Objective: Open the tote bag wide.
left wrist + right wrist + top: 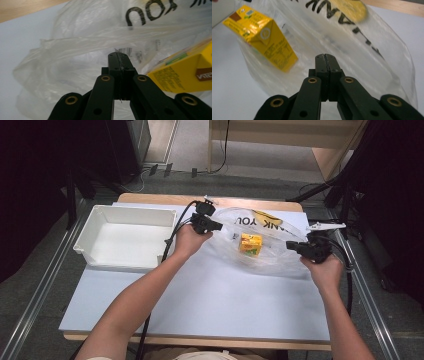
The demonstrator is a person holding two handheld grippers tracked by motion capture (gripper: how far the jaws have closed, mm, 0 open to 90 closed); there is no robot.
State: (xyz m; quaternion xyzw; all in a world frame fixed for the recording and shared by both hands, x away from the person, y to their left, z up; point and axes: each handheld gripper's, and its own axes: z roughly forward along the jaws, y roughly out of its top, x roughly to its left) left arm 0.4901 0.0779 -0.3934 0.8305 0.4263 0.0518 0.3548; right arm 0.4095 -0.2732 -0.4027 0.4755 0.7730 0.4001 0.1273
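Clear, crinkled plastic bag (270,245) with black lettering and a yellow round mark, stretched between both hands over the pale worktop (210,300), right of the white bin (125,237). Inside, seen through the film, a small yellow drink carton (250,243) with a brown label patch. Left hand-held gripper (117,56) fully closed, pinching a fold of the bag film. Right hand-held gripper (325,58) likewise closed tight at the bag's opposite edge, film apparently caught between its jaws.
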